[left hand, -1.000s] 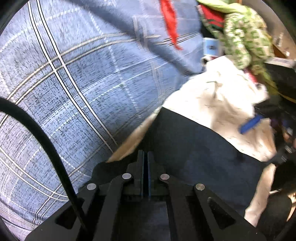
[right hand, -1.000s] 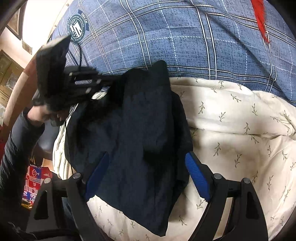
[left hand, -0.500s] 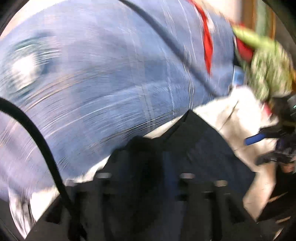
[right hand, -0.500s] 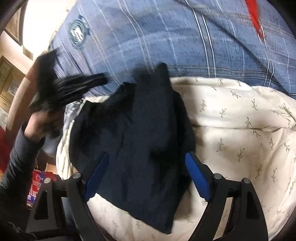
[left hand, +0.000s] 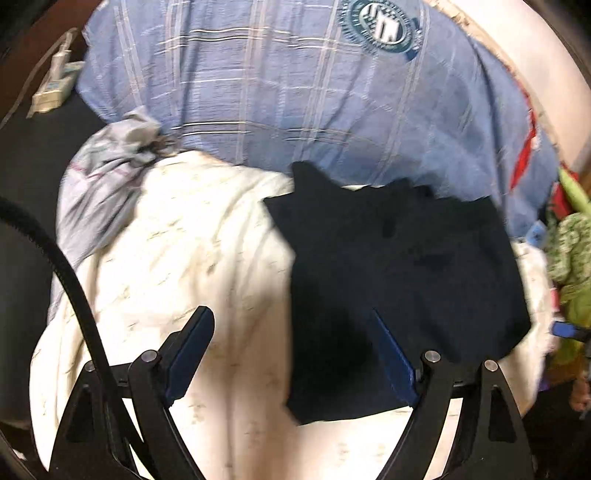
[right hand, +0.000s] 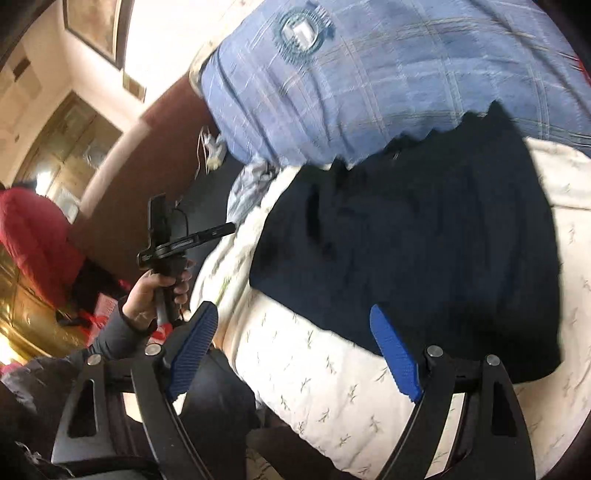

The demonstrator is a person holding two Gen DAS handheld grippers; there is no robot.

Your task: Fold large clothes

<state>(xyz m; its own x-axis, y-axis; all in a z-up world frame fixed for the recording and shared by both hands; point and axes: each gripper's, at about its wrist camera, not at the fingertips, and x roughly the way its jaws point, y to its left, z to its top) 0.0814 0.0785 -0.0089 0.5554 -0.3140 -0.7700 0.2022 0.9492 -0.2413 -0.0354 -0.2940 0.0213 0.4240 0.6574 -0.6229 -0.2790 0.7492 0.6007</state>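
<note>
A dark navy garment (left hand: 402, 280), folded into a rough matte rectangle, lies on a cream leaf-printed quilt (left hand: 192, 258) below a blue plaid blanket (left hand: 295, 85). The left gripper (left hand: 295, 354) is opening, gripping nothing; the right gripper (right hand: 295, 354) stands wide, empty.

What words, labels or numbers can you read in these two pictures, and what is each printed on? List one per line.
Round crest on the blue checked cover: ring lettering and centre letters too blurred to read.
Same crest in the right wrist view: unreadable.
Pale box left of that cover: print too small.
Nothing else carries text.
</note>
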